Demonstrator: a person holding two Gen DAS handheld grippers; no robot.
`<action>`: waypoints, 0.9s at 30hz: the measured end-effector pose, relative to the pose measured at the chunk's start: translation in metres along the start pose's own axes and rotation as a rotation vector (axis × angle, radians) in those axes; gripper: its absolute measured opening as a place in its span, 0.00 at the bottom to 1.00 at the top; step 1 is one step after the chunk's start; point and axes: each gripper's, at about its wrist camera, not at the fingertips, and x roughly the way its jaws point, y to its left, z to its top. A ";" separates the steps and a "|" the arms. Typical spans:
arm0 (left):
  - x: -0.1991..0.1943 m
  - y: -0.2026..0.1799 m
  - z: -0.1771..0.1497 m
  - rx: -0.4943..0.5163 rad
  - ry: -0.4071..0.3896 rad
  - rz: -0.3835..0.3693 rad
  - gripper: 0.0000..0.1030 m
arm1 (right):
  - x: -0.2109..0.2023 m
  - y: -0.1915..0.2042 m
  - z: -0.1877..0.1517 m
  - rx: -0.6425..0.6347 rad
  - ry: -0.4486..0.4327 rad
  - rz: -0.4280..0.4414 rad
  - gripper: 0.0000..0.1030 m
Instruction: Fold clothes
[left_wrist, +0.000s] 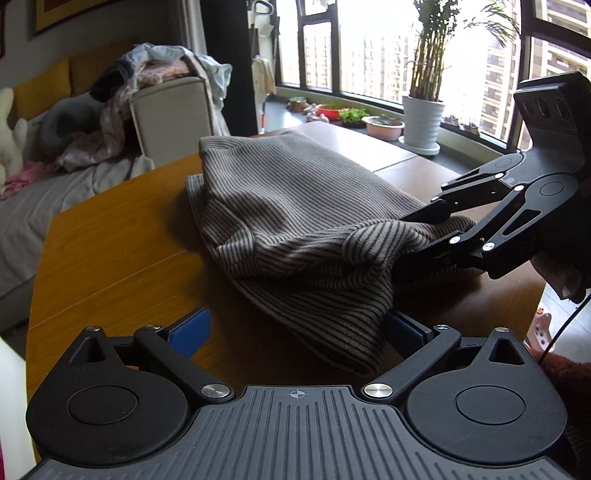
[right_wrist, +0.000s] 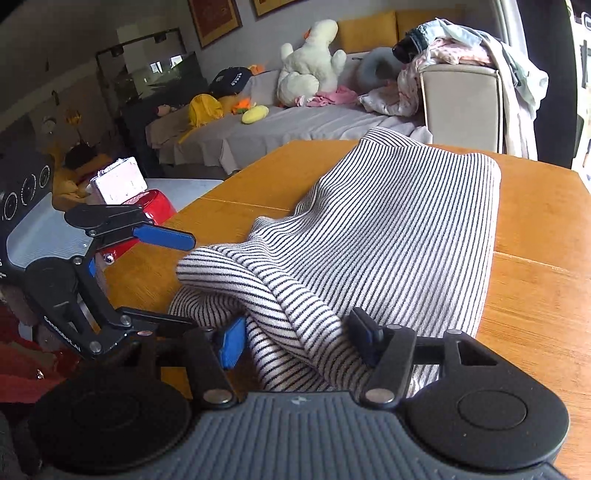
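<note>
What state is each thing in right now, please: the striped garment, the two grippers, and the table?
Striped garment: partly folded, bunched at the near end, lying on the table.
Left gripper: open wide, garment edge between its fingers, not pinched.
Right gripper: partly closed around a bunched fold; a firm pinch is unclear.
Table: bears the garment.

The striped garment (right_wrist: 388, 229) is soft ribbed knit cloth, matt. The desk (left_wrist: 110, 243) is smooth wood with a light sheen. Both the left gripper (left_wrist: 295, 332) and the right gripper (right_wrist: 299, 338) are matt black plastic with blue pads (right_wrist: 231, 343) and shiny metal pins.
</note>
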 end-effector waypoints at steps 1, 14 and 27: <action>0.001 -0.002 0.001 0.006 0.003 -0.008 0.99 | 0.000 -0.001 0.000 0.008 -0.002 0.004 0.58; -0.004 -0.008 -0.012 0.046 0.040 -0.004 0.99 | 0.002 -0.035 0.003 0.256 -0.036 0.123 0.58; 0.003 0.011 0.003 -0.072 0.031 0.067 0.99 | -0.005 0.060 -0.016 -0.362 -0.030 -0.117 0.80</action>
